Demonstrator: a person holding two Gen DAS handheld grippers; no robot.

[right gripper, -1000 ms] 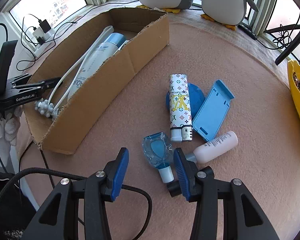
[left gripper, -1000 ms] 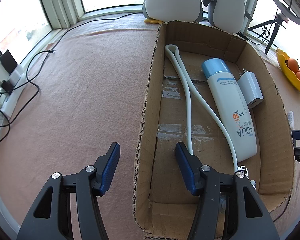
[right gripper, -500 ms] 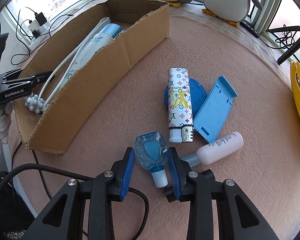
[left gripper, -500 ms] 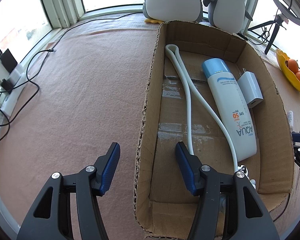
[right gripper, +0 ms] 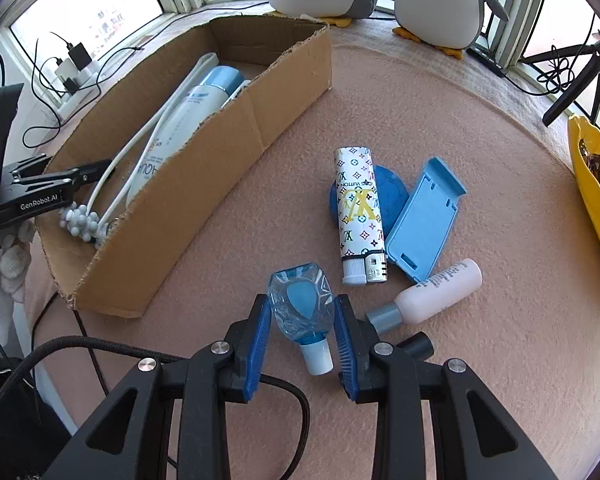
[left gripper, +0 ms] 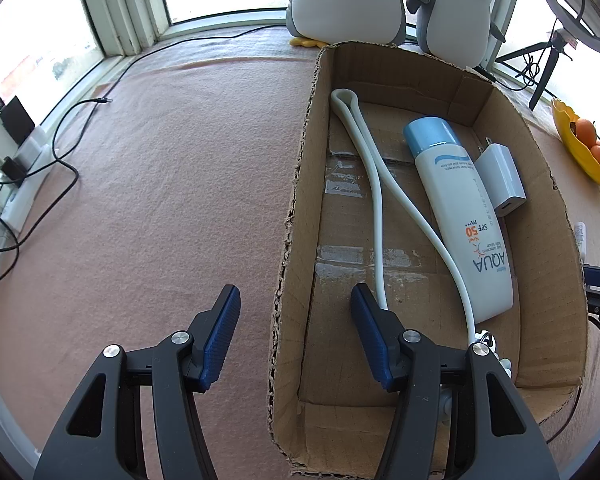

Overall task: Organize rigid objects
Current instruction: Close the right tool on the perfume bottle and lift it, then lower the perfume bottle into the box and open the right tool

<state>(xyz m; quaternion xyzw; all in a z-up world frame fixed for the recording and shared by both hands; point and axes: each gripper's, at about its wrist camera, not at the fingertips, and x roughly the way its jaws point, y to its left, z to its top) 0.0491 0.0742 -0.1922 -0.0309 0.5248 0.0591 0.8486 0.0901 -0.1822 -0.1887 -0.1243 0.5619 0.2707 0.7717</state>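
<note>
Right gripper: gripper [right gripper: 302,312] is pointing steeply down at the desk, its blue pads pressing both sides of the small clear-blue plastic bottle [right gripper: 301,307] with the white cap; jaws narrow, holding it.
Small bottle: lying on the pink felt desk cover [right gripper: 440,380], cap toward the near edge, near and right of the open brown cardboard box [right gripper: 204,184].
Left gripper: gripper [left gripper: 296,312] is straddling the box's left wall, one pad outside over the felt, one inside; the pads are standing apart and touching nothing, though this is about its narrowest.
Box contents: long white looped massager [left gripper: 374,200] with a knobbly head, white sunscreen bottle with a light-blue cap [left gripper: 460,208], and white plug adapter [left gripper: 500,178] just right of that bottle.
Loose pile: white patterned lighter [right gripper: 359,216] is lying across a dark-blue round disc [right gripper: 392,196]; light-blue plastic phone stand [right gripper: 424,218] is touching its right side; pale-pink bottle with a grey cap [right gripper: 432,298] is lying near it.
Far edge: two grey-and-white plush penguins [right gripper: 436,0] are sitting by the window.
Right edge: yellow dish [right gripper: 592,184].
</note>
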